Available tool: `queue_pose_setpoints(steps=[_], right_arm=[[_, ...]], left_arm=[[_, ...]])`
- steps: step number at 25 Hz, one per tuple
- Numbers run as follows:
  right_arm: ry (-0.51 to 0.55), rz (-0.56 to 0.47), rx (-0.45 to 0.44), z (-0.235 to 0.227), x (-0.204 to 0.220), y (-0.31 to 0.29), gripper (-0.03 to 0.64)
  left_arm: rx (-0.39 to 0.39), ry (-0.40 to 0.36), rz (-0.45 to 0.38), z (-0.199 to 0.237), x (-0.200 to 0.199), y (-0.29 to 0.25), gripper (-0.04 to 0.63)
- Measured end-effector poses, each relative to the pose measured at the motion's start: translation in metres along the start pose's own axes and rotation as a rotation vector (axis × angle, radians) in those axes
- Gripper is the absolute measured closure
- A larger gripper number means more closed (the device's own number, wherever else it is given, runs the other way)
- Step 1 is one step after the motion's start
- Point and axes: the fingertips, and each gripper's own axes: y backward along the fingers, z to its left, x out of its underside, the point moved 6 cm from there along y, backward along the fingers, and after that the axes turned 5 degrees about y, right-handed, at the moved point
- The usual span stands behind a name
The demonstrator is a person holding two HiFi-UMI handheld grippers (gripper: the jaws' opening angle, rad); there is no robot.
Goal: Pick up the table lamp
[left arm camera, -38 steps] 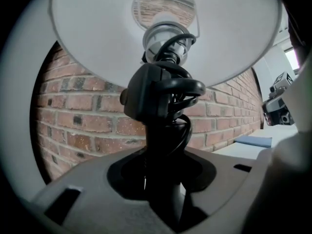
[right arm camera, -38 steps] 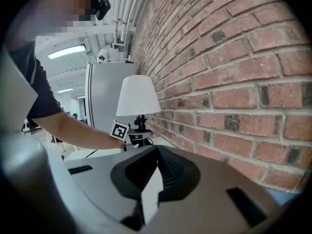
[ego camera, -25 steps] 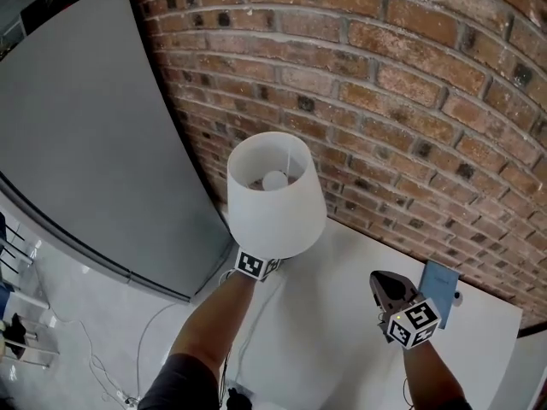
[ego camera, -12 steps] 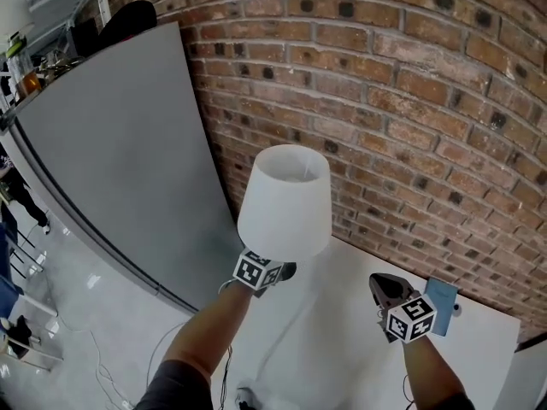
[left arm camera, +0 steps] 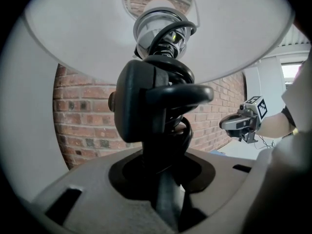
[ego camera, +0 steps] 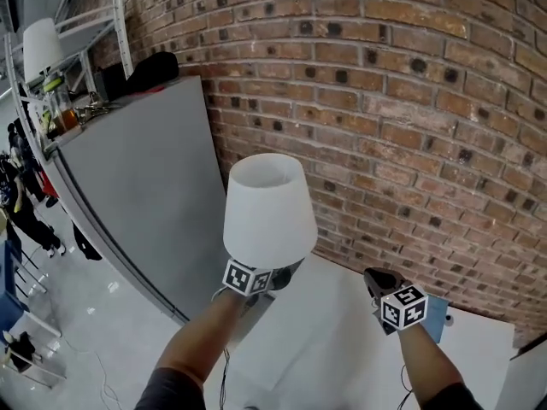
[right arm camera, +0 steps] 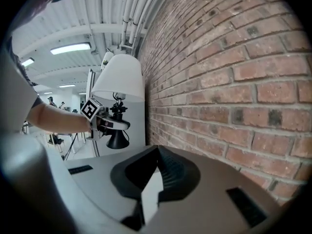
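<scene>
The table lamp, with a white shade (ego camera: 267,207) and a black coiled stem (left arm camera: 163,130), hangs in the air in front of the brick wall. My left gripper (ego camera: 278,273) is shut on the stem just under the shade, and the stem fills the space between its jaws (left arm camera: 163,174). In the right gripper view the shade (right arm camera: 121,77) and the black cone base (right arm camera: 117,139) show off the table, with the left gripper (right arm camera: 114,123) round the stem. My right gripper (ego camera: 379,282) hovers to the right of the lamp, shut with nothing in it (right arm camera: 148,189).
A white table (ego camera: 333,340) lies below both hands, with a blue object (ego camera: 438,321) behind the right gripper. A tall grey panel (ego camera: 145,169) stands at the left. The brick wall (ego camera: 410,101) is close behind. A second lamp (ego camera: 41,45) sits on a far shelf.
Both grippers have risen. The lamp has gone up with the left gripper, and more of the room beyond the grey panel shows.
</scene>
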Motion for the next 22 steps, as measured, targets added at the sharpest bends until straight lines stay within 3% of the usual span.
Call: queue_pose_setpoints(steps=[9,22], right_arm=[[-0.003,-0.015,-0.005,-0.001,-0.075,0.01,0.623],[0.075,-0.044,-0.022,0.007,-0.179,0.022,0.623]], left_arm=[[-0.025,-0.001,-0.022,-0.011,-0.077,0.067,0.472],[-0.053,-0.06,-0.059,-0.031,-0.17,0.143,0.472]])
